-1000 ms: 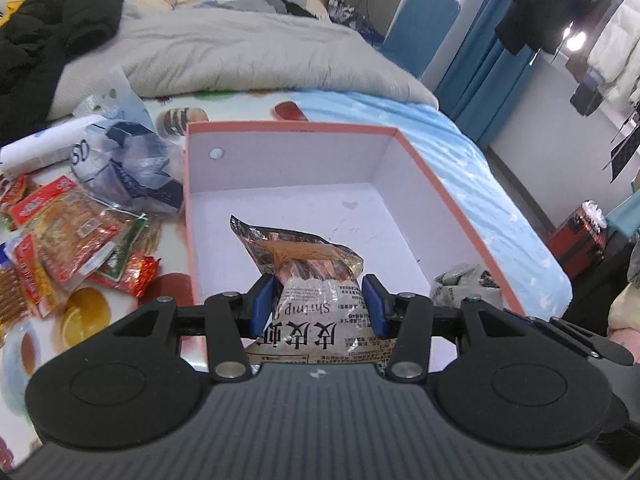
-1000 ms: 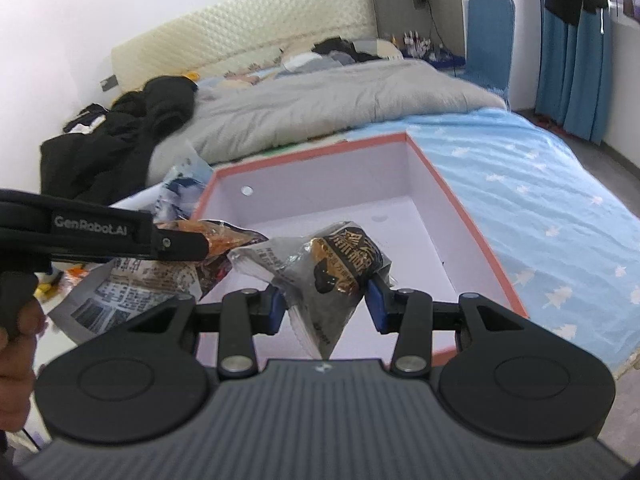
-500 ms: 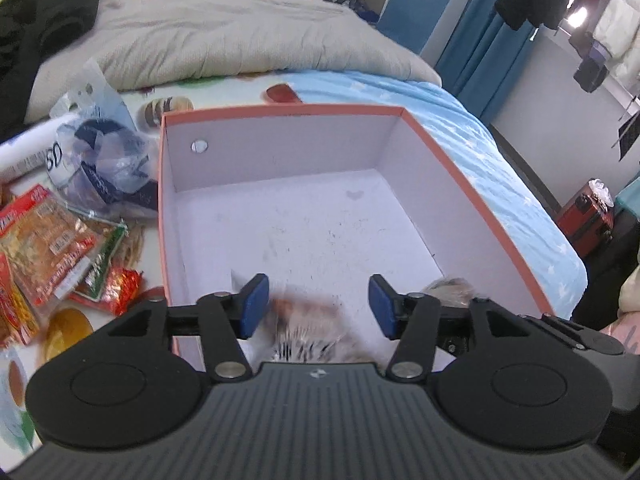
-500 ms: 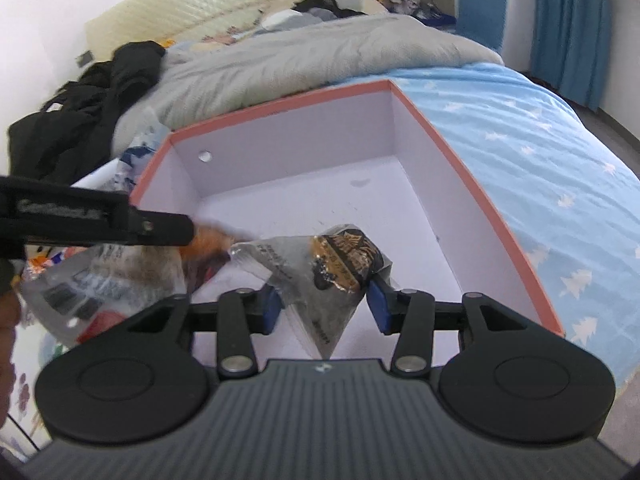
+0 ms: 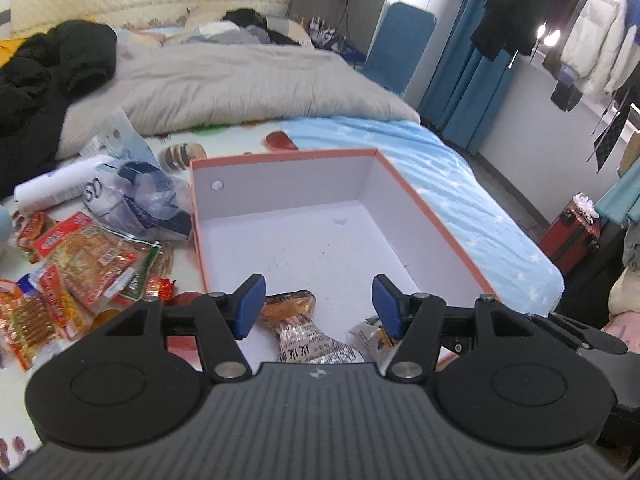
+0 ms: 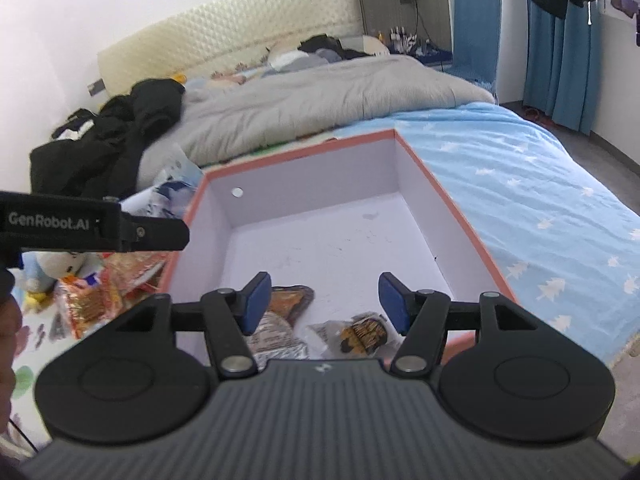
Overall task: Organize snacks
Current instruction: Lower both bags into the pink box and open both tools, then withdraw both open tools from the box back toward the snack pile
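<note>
Orange-rimmed and white inside, the open rectangular cardboard box (image 5: 320, 240) fills the centre of your left wrist view, sitting on a bed with a pale blue star-print sheet (image 5: 460, 184). Your left gripper (image 5: 318, 306) spreads its blue-padded fingers wide at the bottom centre, gripping nothing. Below that gap, on the box floor at its near edge, lies a silver shrimp snack packet with an orange top (image 5: 304, 328), and just to its right a small crumpled clear packet with a dark label (image 5: 370, 334). Loose red and orange snack packets (image 5: 88, 260) are heaped outside the box at the left of the frame. Your right gripper (image 6: 325, 300) is likewise spread wide and empty over the same two packets. At upper left, a grey duvet (image 5: 224, 84) and black clothing (image 5: 52, 68) cover the bed.
</note>
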Tool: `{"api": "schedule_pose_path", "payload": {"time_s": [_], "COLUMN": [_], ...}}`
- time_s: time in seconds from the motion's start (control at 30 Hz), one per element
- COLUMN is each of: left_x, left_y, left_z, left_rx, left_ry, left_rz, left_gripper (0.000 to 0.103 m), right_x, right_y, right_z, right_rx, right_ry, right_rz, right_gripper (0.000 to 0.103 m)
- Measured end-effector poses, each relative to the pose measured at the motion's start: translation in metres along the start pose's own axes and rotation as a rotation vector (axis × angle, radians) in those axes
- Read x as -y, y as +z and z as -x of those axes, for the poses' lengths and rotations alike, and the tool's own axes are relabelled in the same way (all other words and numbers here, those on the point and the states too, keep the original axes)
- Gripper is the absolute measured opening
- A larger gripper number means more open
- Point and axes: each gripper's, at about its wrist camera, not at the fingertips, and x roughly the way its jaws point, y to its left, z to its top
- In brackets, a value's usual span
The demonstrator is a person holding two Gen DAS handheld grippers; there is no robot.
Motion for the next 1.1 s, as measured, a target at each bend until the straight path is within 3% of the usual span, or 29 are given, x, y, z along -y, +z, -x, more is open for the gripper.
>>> {"api": "schedule_pose_path", "payload": {"time_s": [0.3,0.73,1.1], "left_x": [0.003,-0.016,-0.032], "left_y": [-0.029,-0.082,-0.122], "left_z": [0.080,0.172,0.214], "left_rx": [0.075,0.147,0.153], "left_ry": [0.005,0.042,0.080], "left_rz": [0.005,0.040,0.066], "left_gripper": [0.065,0.065,0.065], "right_x": [-0.027,-0.064,-0.090], "right_y": [-0.014,-0.039,-0.065], "right_z": [0.060,0.113,0.144], "right_rx": [0.073,0.143,0.166], "right_ry": [0.028,0.107,0.167], "right_rz": [0.016,0.043,0.085], "right_gripper": [0.062,0.062,0.062]}}
